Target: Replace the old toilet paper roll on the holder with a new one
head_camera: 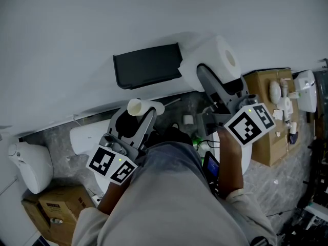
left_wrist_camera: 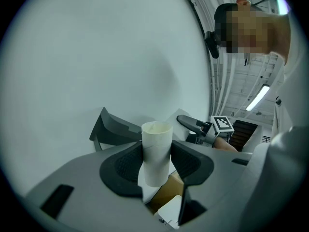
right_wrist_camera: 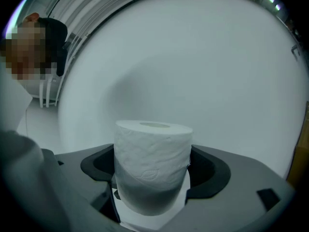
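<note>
My left gripper [head_camera: 139, 118] is shut on an empty cardboard tube [head_camera: 137, 107], pale and upright between the dark pads [left_wrist_camera: 124, 166]; the same tube [left_wrist_camera: 156, 151] fills the middle of the left gripper view. My right gripper [head_camera: 214, 81] is shut on a full white toilet paper roll [head_camera: 212, 60], held just right of the black wall holder [head_camera: 148, 64]. In the right gripper view the roll [right_wrist_camera: 152, 163] stands upright between both jaws, facing the plain wall. The holder [left_wrist_camera: 110, 128] shows empty behind the tube.
A white toilet [head_camera: 88, 135] sits below the holder, a white bin [head_camera: 29, 164] to its left. Cardboard boxes stand at lower left [head_camera: 51, 209] and at right [head_camera: 271, 111] with white items on top. The person's lap fills the bottom of the head view.
</note>
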